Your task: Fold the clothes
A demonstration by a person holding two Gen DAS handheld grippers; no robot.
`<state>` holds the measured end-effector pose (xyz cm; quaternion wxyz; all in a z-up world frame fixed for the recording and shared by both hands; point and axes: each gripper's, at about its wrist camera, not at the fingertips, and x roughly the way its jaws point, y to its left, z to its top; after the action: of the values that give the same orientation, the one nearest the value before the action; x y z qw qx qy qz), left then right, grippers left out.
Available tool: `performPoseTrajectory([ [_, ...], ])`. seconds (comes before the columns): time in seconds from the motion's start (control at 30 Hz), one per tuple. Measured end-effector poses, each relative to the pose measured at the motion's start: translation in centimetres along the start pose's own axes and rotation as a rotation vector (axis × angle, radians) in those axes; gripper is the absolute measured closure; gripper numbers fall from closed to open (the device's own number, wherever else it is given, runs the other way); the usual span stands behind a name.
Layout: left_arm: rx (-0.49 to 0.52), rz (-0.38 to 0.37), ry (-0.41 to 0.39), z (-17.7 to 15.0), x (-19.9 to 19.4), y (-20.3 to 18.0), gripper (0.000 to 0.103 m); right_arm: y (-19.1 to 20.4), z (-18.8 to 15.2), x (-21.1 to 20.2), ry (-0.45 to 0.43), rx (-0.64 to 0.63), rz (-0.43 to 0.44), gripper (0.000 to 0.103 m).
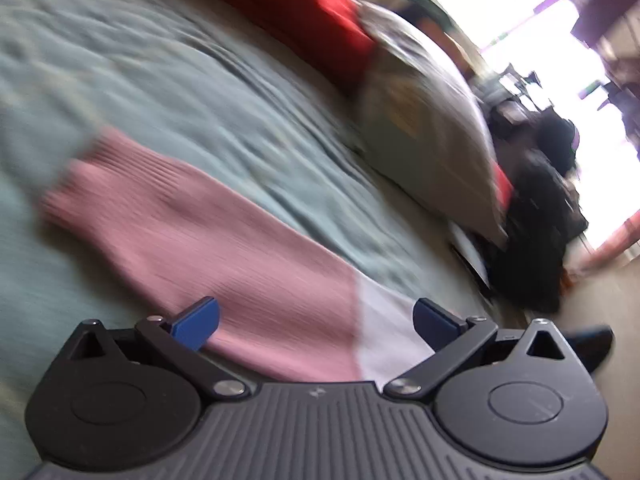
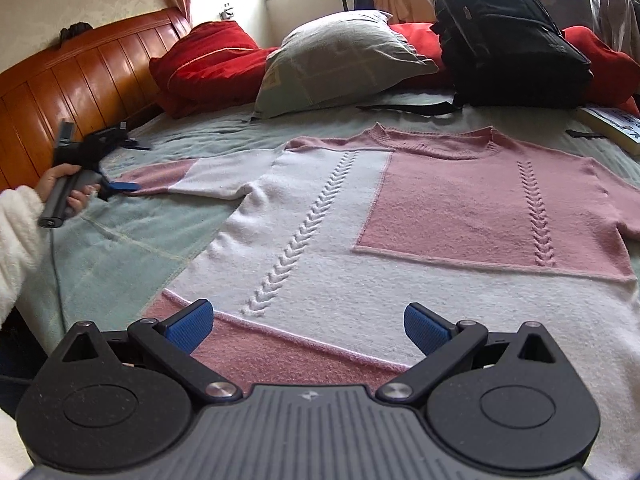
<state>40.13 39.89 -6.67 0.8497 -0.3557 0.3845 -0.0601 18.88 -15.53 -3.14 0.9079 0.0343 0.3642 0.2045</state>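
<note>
A pink and white knitted sweater (image 2: 360, 216) lies flat, front up, on the pale green bedspread (image 2: 120, 248). Its left sleeve (image 2: 192, 178) stretches out sideways, pink at the cuff. My right gripper (image 2: 308, 328) is open just above the sweater's pink hem, with nothing between its fingers. My left gripper (image 2: 116, 186), held by a hand in a white fleecy sleeve, is at the cuff end of that sleeve. In the blurred left wrist view the left gripper (image 1: 316, 322) stands open over the sleeve (image 1: 224, 240), near where pink meets white.
At the head of the bed are red pillows (image 2: 208, 64), a grey pillow (image 2: 340, 64) and a black backpack (image 2: 508, 36) with a strap trailing onto the bedspread. A book (image 2: 612, 124) lies at the right. A wooden headboard (image 2: 72, 80) runs along the left.
</note>
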Motion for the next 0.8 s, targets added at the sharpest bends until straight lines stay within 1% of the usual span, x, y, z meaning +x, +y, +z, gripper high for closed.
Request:
performPoseTrajectory([
  [0.07,-0.012,0.010,-0.037,0.7,-0.7,0.1,0.001,-0.1,0.1,0.2,0.002,0.010,-0.002,0.000],
  [0.13,-0.013,-0.006,-0.048,1.0,-0.4,-0.5,0.001,-0.2,0.1,0.5,0.004,0.019,-0.005,0.000],
  [0.2,0.001,-0.064,-0.015,0.8,0.9,-2.1,0.001,-0.1,0.1,0.8,0.008,0.023,-0.007,0.000],
  [0.27,0.041,-0.115,0.037,0.2,2.8,-3.9,0.001,0.0,0.1,0.9,0.012,0.019,-0.007,0.000],
  [0.3,0.064,-0.126,0.057,-0.1,3.7,-4.7,0.001,0.1,0.1,1.0,0.015,0.017,-0.007,0.000],
  [0.37,0.099,-0.124,0.085,-0.7,5.5,-5.9,0.001,0.2,0.1,1.1,0.019,0.012,-0.008,0.000],
  [0.43,0.100,-0.104,0.108,-1.1,7.0,-6.1,0.001,0.2,0.1,1.1,0.022,0.012,-0.014,0.000],
  [0.47,0.095,-0.098,0.107,-1.2,7.3,-5.9,0.001,0.1,0.1,1.1,0.022,0.012,-0.017,0.000],
  [0.53,0.076,-0.090,0.086,-1.1,7.1,-5.0,0.001,-0.1,0.1,1.1,0.022,0.016,-0.021,0.000],
  [0.57,0.068,-0.070,0.068,-0.9,6.6,-4.4,0.001,-0.2,0.1,1.2,0.022,0.019,-0.023,0.000],
  [0.8,0.020,0.143,-0.099,1.9,1.7,0.5,0.001,-1.0,0.0,1.7,0.028,0.052,-0.030,0.000],
])
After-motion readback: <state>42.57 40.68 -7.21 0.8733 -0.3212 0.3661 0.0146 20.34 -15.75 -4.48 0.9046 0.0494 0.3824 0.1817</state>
